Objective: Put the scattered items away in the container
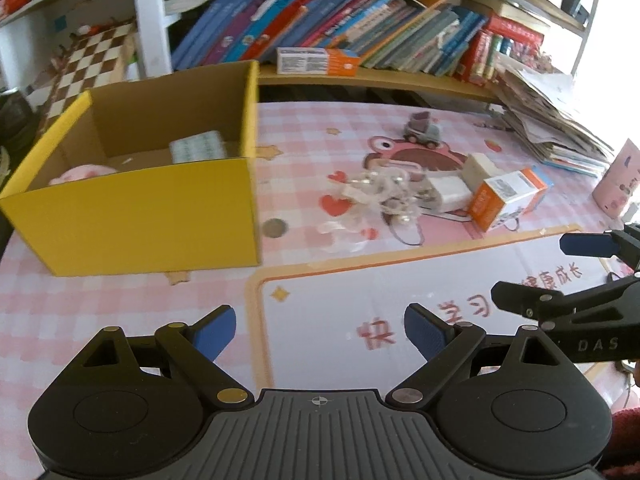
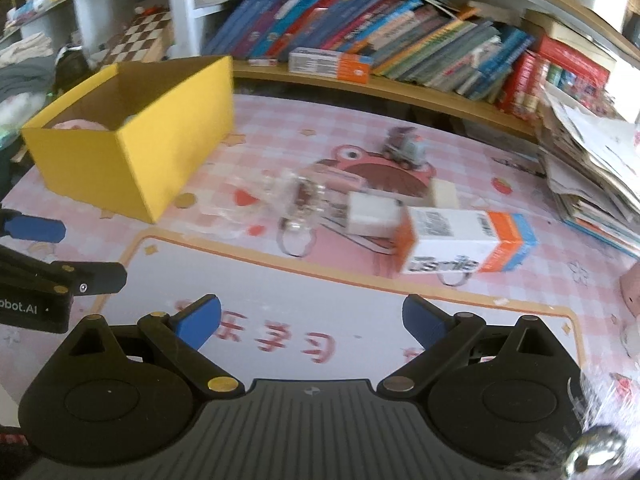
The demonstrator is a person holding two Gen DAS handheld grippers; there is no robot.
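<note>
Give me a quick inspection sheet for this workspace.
Surface: pink checked mat, cartoon print.
Job's things: yellow box open, pink item and blister pack inside; orange-white carton, white block, toy truck, clear plastic pile, coin still out.
Clutter: paper stack at right edge.
Grippers: left gripper and right gripper open, empty.
Cables: nothing seen.
Surroundings: bookshelf, chessboard.

Open cardboard box (image 1: 152, 212): yellow outside, brown inside. Table mat (image 1: 120, 312): pink-white check, pink frog print. Small carton (image 2: 464, 242): white, orange and blue ends. Gripper pads (image 1: 216, 330): blue.
</note>
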